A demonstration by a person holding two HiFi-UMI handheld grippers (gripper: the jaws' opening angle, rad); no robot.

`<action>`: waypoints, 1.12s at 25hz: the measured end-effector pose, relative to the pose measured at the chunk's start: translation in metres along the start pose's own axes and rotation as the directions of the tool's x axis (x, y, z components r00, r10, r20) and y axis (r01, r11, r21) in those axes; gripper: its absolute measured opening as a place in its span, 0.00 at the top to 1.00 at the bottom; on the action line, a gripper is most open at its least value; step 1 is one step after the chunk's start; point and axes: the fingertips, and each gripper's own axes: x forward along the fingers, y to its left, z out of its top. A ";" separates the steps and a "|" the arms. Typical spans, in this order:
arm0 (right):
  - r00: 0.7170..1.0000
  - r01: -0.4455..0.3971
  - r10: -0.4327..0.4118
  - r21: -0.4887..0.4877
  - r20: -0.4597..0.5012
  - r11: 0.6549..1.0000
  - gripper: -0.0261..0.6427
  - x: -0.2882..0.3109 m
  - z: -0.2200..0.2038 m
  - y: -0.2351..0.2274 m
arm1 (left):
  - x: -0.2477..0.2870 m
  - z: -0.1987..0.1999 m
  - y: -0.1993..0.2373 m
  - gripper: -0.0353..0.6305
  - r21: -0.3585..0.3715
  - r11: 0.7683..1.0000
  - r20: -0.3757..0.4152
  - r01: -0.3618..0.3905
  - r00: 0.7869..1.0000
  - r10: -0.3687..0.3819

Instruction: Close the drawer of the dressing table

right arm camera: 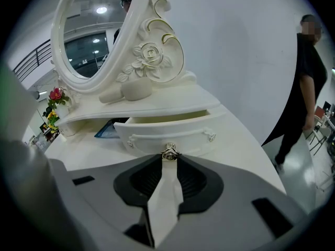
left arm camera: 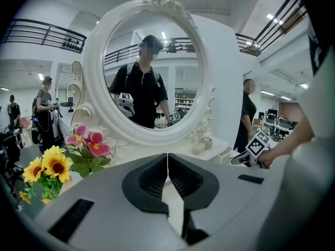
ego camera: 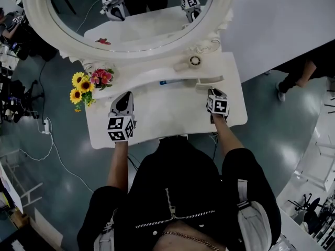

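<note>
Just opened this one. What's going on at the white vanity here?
A person stands at a white dressing table with a gripper in each hand. The right gripper has its jaws on either side of the knob of the small drawer, apparently pinching it. The drawer is pulled partly out, not yet closed. The left gripper is shut and empty, over the tabletop near the flowers.

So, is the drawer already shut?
No, the drawer sticks out toward the gripper, and its open inside shows behind the front panel.

Left gripper (left arm camera: pixel 167 156) jaws together; right gripper (right arm camera: pixel 169 158) jaws in a narrow pinch
</note>
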 end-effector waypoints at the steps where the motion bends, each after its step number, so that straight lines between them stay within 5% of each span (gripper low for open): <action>1: 1.000 -0.001 0.001 -0.002 -0.002 1.000 0.82 0.001 0.001 0.000 | 0.000 -0.001 0.000 0.91 -0.001 1.000 -0.002 -0.001 1.000 0.001; 28: 0.999 -0.032 0.032 -0.008 -0.021 0.999 0.81 0.043 0.027 0.001 | -0.007 -0.009 0.023 0.91 -0.039 0.995 -0.019 -0.097 0.995 0.096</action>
